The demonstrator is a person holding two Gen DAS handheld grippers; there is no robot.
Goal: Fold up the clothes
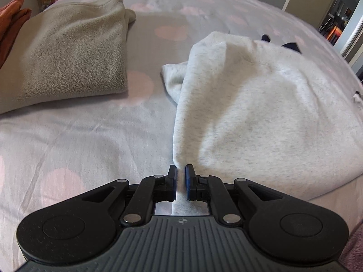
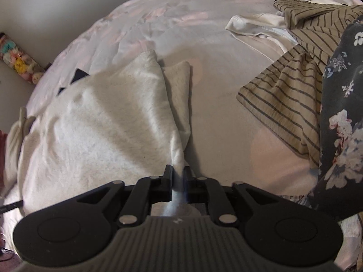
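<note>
left wrist view shows the left gripper (image 1: 180, 176) pinched narrow on a lifted edge of the pale grey fleecy sweatshirt (image 1: 261, 104), the cloth rising from the bed (image 1: 79, 140) in a taut ridge toward its blue pads. right wrist view shows the right gripper (image 2: 177, 176) likewise clamped on another pulled-up edge of the same sweatshirt (image 2: 97, 131), which lies spread in the middle of the pink-spotted bed sheet (image 2: 222, 104). judging by both holds, the fold is in hand: two points of one side are raised, and the next move likely calls for carrying them together across the body of the garment, kept level so the fold line lands straight. both grippers point forward and low over the bed, tilted slightly down. an already folded beige fleece garment (image 1: 68, 52) rests toward the far left corner; a tan striped shirt (image 2: 292, 95) and dark floral cloth (image 2: 340, 113) lie along the right edge.
</note>
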